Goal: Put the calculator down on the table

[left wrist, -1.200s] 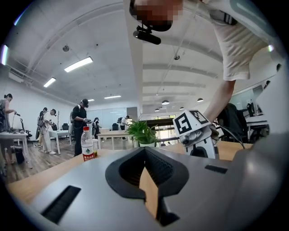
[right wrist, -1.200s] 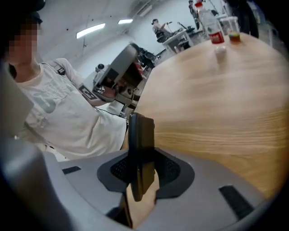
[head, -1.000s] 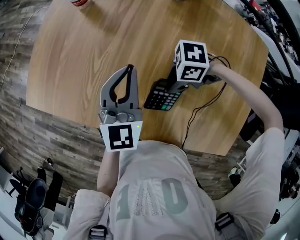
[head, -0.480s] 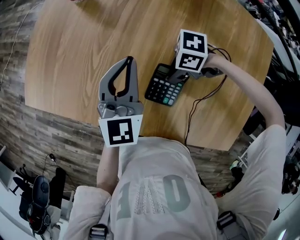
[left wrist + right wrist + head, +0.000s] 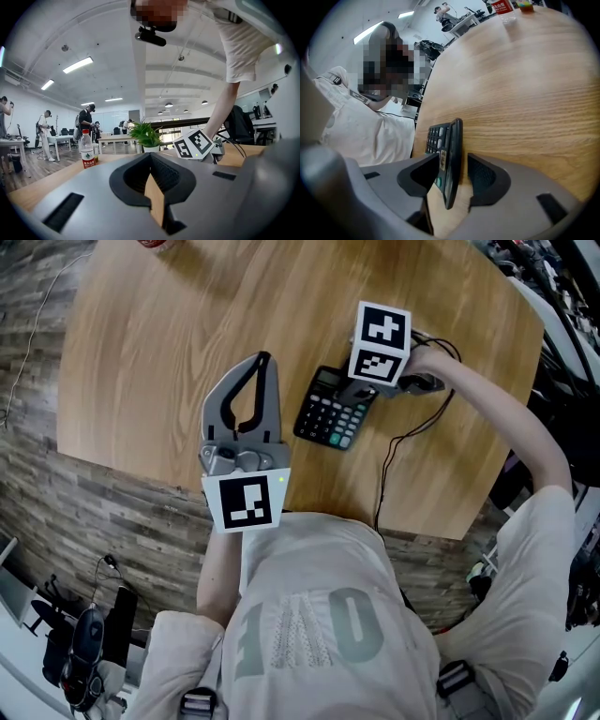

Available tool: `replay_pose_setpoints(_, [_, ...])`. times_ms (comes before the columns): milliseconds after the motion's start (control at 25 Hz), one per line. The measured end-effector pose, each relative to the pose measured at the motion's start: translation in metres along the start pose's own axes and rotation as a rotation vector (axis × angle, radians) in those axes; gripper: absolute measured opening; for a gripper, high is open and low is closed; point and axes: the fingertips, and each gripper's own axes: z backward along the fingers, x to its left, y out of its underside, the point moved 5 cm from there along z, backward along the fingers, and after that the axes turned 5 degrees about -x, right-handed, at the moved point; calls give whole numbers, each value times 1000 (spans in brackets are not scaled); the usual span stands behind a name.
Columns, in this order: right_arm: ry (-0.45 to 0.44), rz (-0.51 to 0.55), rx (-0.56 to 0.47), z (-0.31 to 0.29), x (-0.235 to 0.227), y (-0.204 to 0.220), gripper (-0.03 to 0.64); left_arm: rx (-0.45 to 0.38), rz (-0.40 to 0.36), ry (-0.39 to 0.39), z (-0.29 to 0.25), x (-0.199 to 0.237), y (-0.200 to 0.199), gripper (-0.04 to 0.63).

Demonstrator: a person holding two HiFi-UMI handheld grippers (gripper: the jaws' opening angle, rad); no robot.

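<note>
Black calculator (image 5: 328, 416) on table (image 5: 169, 343), right gripper (image 5: 453, 161) jaws opening around it (left gripper (image 5: 262, 362) closed)

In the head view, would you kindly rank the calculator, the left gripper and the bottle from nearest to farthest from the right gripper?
1. calculator: between the opening jaws of the right gripper.
2. left gripper: to the left, above the table near its front edge.
3. bottle: at the far left, cut off by the picture's top edge.
</note>
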Motion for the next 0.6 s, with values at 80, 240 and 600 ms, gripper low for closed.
replay_pose_setpoints(80, [22,3,-10,4,0,-2,213,-14,-10,3,-1,3,-6,9])
replay_pose_setpoints(240, [166,15,-36,24,-9,-7,242,-54,-33,-6,-2,12,-22,9])
replay_pose_setpoints(600, [611,-37,-168,114,-3,5,242,-167,-114,12,-1,23,-69,10])
